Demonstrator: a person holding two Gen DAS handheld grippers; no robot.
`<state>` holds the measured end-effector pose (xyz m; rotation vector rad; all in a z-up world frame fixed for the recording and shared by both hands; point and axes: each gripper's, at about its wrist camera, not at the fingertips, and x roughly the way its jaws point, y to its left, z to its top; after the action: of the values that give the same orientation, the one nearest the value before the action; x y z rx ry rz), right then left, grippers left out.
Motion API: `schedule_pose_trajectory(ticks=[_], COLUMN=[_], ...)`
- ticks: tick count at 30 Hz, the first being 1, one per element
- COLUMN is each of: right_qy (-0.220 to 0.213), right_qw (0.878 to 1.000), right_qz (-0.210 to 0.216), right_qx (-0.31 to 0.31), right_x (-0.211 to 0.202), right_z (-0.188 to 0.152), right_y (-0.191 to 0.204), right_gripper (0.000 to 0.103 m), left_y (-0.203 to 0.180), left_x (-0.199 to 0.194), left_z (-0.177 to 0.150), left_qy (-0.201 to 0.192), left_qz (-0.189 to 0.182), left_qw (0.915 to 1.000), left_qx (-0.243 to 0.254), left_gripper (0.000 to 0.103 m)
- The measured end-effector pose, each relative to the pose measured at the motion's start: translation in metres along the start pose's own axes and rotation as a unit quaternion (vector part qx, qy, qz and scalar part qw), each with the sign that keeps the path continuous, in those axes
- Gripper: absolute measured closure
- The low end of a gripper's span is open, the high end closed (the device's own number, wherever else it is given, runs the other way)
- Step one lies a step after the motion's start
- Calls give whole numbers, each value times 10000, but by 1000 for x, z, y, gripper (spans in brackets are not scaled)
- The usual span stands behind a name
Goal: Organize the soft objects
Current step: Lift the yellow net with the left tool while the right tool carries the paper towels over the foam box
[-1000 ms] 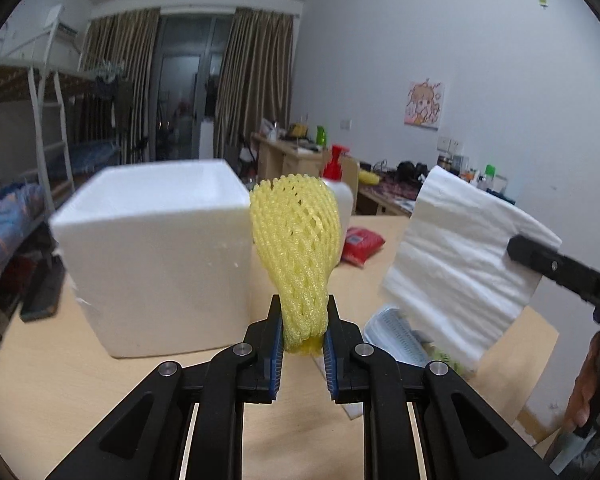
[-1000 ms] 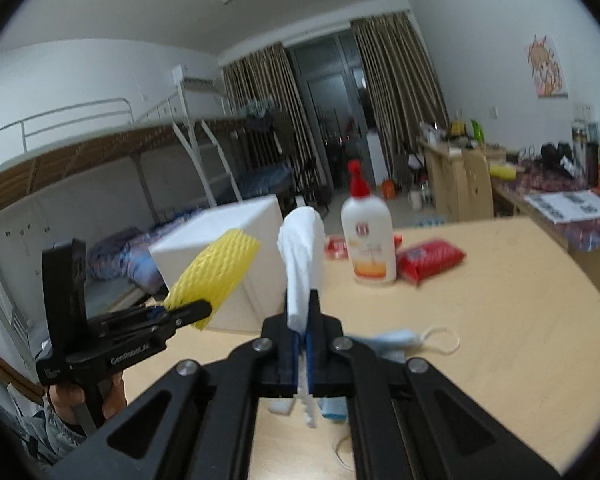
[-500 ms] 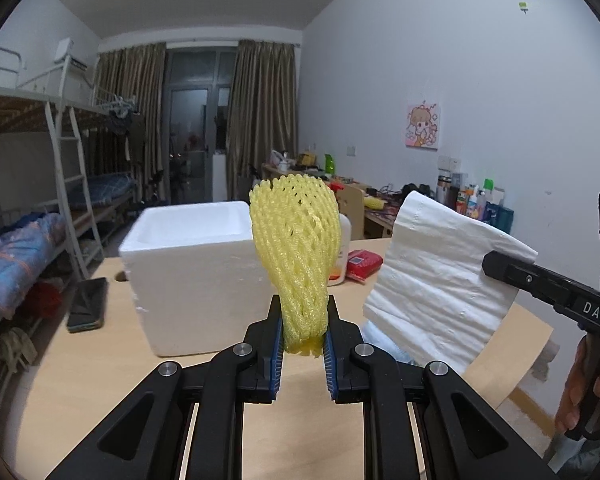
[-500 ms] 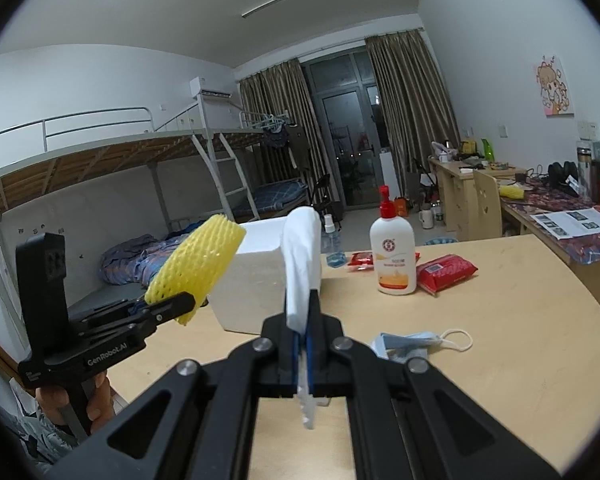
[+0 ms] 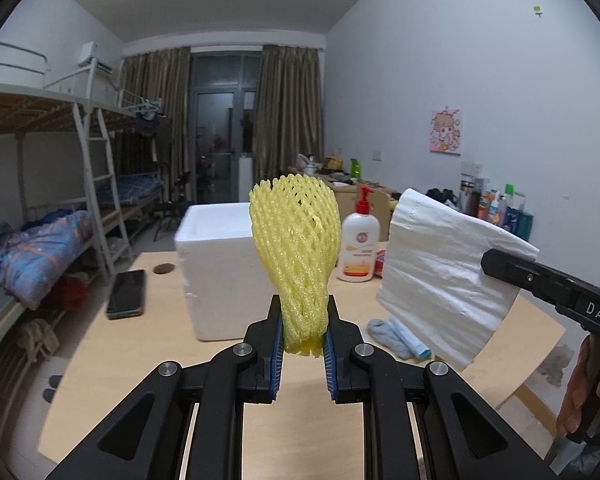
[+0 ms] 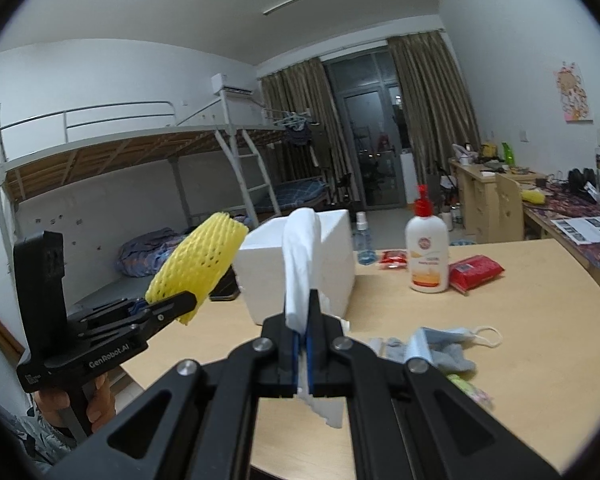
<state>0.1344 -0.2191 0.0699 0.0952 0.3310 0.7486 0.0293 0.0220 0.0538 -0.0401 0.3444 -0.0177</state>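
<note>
My left gripper (image 5: 302, 320) is shut on a yellow foam fruit net (image 5: 296, 240), held upright above the wooden table (image 5: 140, 344); the net also shows in the right wrist view (image 6: 200, 260). My right gripper (image 6: 303, 320) is shut on a white tissue sheet (image 6: 300, 248), which hangs flat in the left wrist view (image 5: 444, 280). A white foam box (image 5: 220, 264) stands open on the table beyond both grippers. A blue face mask and grey cloth (image 6: 440, 348) lie on the table at the right.
A white lotion pump bottle (image 6: 426, 256) and a red packet (image 6: 476, 272) stand behind the box. A black phone (image 5: 127, 292) lies at the table's left edge. Bunk beds (image 6: 140, 168) stand left; a cluttered desk (image 6: 540, 200) stands at the right wall.
Both grippers have pulled back and up from the foam box, which now looks smaller and farther. Each still holds its item.
</note>
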Motion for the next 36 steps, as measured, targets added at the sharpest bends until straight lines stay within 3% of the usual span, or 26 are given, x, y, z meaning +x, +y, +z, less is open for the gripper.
schedule_pose_trajectory(ticks=[10, 23, 36], right_qy=[26, 223, 109], right_qw=[9988, 9977, 9981], right_qz=[399, 532, 412], right_qx=[-294, -366, -437], right_x=[29, 57, 70], right_z=[2, 3, 37], right_y=[32, 51, 50], right_gripper=[98, 98, 98], left_y=[31, 51, 62], left_x=[-19, -14, 16], left_z=[-4, -6, 29], left_qy=[-16, 49, 82], left_qz=[436, 402, 323], left_qw=[9990, 9991, 9993], left_qx=[-73, -126, -159], left_gripper=[85, 85, 85])
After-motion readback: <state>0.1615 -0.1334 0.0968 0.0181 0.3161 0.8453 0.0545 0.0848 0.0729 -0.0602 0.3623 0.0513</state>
